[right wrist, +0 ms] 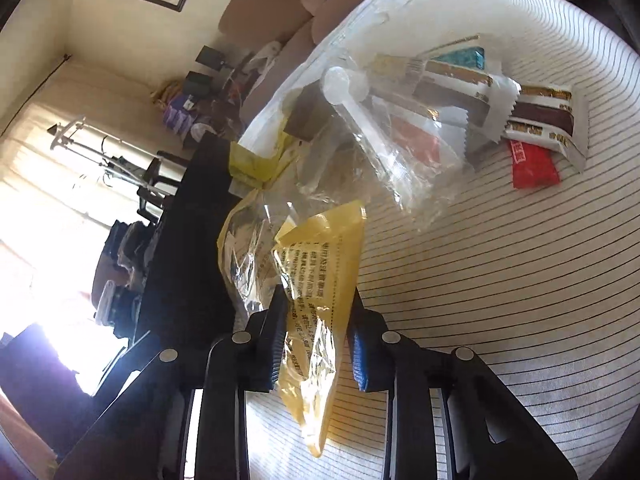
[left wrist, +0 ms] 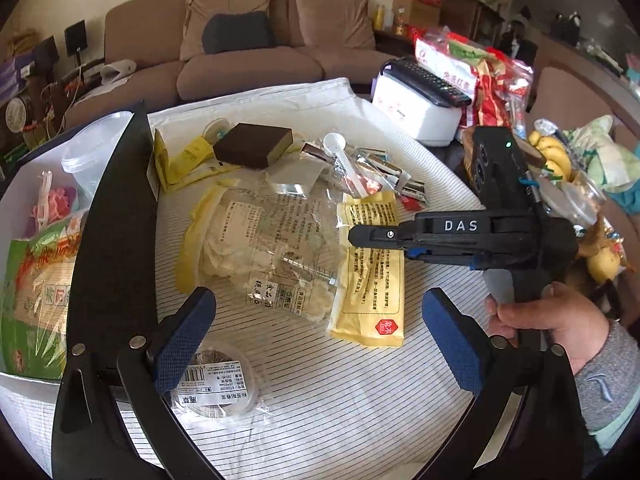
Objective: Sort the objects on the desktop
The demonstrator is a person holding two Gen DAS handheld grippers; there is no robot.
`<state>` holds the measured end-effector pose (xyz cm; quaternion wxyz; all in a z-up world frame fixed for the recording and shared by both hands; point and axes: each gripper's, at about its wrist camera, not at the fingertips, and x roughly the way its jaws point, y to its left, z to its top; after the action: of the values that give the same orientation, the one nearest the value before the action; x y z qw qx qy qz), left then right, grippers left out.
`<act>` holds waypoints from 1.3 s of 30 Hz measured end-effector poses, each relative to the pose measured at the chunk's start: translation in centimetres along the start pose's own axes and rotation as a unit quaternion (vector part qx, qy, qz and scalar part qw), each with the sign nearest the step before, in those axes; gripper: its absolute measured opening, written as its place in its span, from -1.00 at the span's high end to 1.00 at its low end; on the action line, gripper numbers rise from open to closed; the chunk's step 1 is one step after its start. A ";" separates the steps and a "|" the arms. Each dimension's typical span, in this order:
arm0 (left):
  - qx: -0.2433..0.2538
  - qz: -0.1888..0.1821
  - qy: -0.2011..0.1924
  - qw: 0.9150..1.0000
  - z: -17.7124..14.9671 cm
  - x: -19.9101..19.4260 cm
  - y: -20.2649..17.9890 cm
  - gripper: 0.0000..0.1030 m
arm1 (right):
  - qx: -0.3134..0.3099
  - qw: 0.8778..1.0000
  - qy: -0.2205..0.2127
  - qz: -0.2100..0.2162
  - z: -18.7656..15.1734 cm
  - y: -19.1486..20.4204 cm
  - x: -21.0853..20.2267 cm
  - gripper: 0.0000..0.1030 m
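The right gripper (right wrist: 316,340) seems clamped on the yellow bag (right wrist: 316,280); the left gripper (left wrist: 320,344), jaws apart, hovers nearer the box (left wrist: 24,184).

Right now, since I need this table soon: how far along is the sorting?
Early. Done: some packets sit in the box at left. In hand: the right tool is closing on the yellow packet. Left: sponge, spoon, snack bars. The left tool is open.
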<state>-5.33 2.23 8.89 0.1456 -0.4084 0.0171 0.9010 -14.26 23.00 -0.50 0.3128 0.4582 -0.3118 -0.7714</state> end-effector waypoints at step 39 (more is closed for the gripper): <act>-0.173 -0.173 -0.057 0.968 1.4 -3.2 8.1 0.31 | -0.029 0.998 -0.019 0.042 -0.5 4.7 -5.6 -0.16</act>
<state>-6.60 -6.11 11.49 0.2274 -0.3717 -0.2181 0.8733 -10.71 24.37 5.78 0.3525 0.4201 -0.3142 -0.7749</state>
